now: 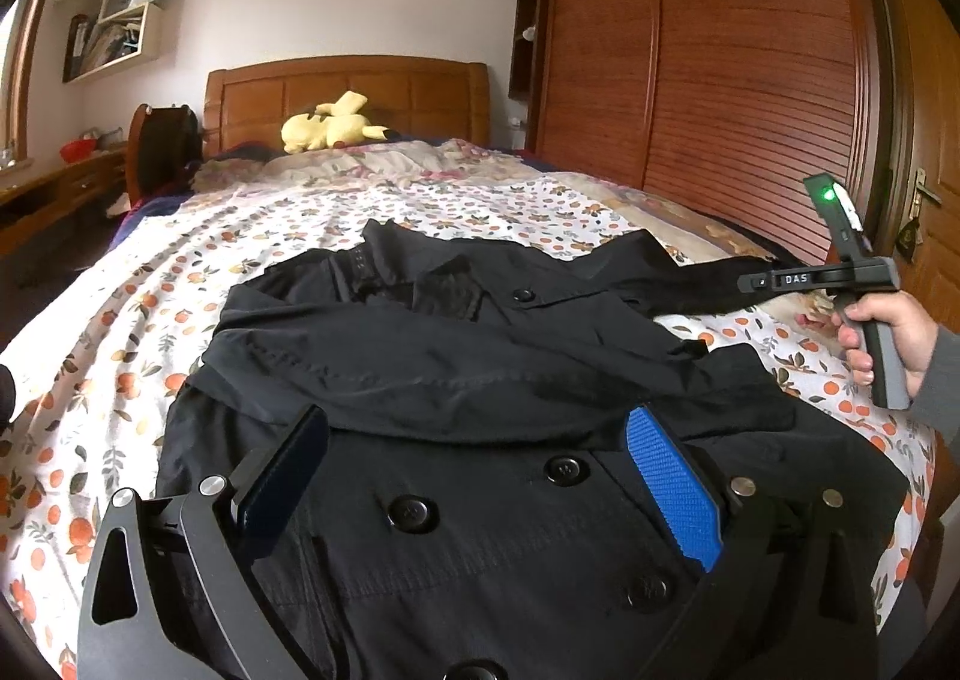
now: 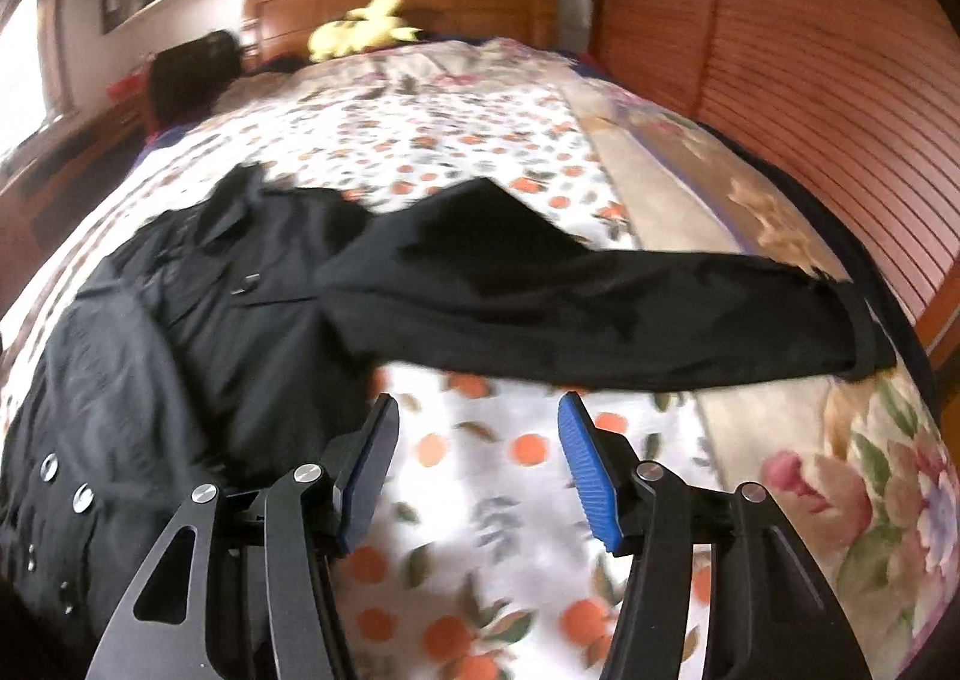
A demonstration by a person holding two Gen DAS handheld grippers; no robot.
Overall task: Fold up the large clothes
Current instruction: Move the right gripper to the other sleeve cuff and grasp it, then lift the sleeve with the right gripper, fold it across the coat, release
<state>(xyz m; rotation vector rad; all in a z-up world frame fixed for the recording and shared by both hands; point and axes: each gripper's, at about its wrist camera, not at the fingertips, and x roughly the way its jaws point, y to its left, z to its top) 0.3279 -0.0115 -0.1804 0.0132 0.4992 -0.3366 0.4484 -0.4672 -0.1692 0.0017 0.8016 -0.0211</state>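
A black buttoned coat (image 1: 480, 548) lies front up on the orange-patterned bed sheet (image 1: 150, 320). One sleeve (image 1: 420, 362) is folded across its chest. The other sleeve (image 2: 600, 308) stretches flat toward the bed's right edge. My left gripper (image 1: 477, 419) hovers open over the coat's lower front, its jaws wide apart and the folded sleeve just beyond its fingertips. My right gripper (image 2: 478, 403) is open over bare sheet (image 2: 480, 500), just short of the outstretched sleeve, with nothing between its blue pads (image 2: 585, 464). In the left wrist view a hand (image 1: 894, 338) holds the right gripper (image 1: 750, 282) at the bed's right side.
A yellow plush toy (image 1: 330, 131) lies by the wooden headboard (image 1: 348, 92). A slatted wooden wardrobe (image 1: 720, 80) and a door (image 1: 936, 188) stand along the right. A desk (image 1: 54, 194) and wall shelves (image 1: 114, 20) are on the left. A floral blanket (image 2: 870, 470) covers the bed's right edge.
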